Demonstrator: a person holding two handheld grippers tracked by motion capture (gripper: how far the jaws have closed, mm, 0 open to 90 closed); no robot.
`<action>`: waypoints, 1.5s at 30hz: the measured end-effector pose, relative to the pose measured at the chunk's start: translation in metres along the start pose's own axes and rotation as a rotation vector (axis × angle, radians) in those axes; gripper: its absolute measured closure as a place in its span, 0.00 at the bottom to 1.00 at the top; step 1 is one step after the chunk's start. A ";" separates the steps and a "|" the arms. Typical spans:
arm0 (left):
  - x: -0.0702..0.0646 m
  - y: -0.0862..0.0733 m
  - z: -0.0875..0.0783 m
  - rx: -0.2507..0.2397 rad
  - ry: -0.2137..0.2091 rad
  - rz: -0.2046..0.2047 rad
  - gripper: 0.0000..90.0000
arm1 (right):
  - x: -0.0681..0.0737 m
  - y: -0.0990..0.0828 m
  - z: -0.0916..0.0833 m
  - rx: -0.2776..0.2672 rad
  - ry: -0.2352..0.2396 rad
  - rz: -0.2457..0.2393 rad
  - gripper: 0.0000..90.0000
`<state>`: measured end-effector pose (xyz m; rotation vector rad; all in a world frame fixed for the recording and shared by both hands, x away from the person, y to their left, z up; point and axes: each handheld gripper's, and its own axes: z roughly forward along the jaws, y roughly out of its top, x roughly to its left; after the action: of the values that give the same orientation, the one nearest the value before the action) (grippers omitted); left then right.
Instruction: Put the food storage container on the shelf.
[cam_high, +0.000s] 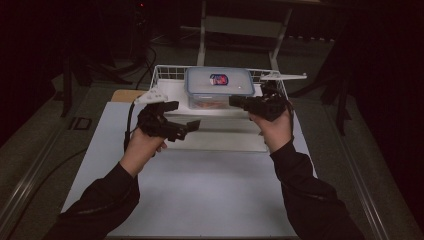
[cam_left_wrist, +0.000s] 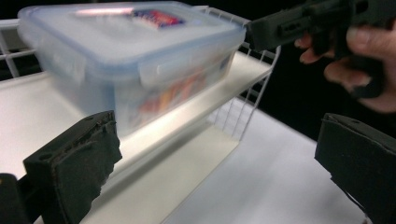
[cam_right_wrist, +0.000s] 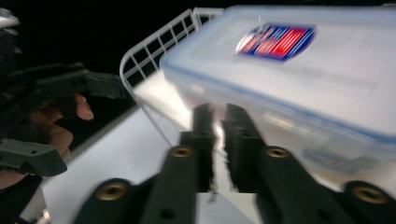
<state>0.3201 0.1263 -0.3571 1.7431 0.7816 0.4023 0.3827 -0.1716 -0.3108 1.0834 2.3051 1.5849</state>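
A clear plastic container (cam_high: 218, 87) with a blue-rimmed lid and a red-and-blue label sits in a white wire basket (cam_high: 170, 73) at the table's far side. My left gripper (cam_high: 182, 116) hovers just left of and in front of it, jaws wide open with nothing between them. In the left gripper view the container (cam_left_wrist: 130, 51) lies beyond the open jaws of the left gripper (cam_left_wrist: 217, 163). My right gripper (cam_high: 235, 101) is shut and empty, its tips at the container's front right. In the right gripper view its closed jaws (cam_right_wrist: 215, 126) point at the container's (cam_right_wrist: 303, 70) side wall.
The white tabletop (cam_high: 200, 190) stretches toward the near edge. The basket's wire wall (cam_left_wrist: 247, 112) rises around a white raised floor. A pale frame (cam_high: 240, 25) stands behind the table, cables lie on the dark floor at left (cam_high: 142, 60).
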 end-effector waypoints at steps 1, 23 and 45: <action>-0.002 -0.006 -0.001 0.005 0.007 0.004 0.00 | 0.002 -0.002 0.003 0.006 -0.005 -0.007 0.98; -0.015 -0.068 0.006 0.048 -0.006 -0.019 0.00 | -0.008 -0.003 0.053 0.061 -0.043 0.050 1.00; -0.023 -0.069 -0.008 0.019 -0.053 0.026 0.00 | 0.028 -0.039 0.027 0.022 0.086 -0.127 0.27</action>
<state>0.2773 0.1269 -0.4170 1.7763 0.7277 0.3656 0.3569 -0.1406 -0.3480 0.8698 2.3986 1.5919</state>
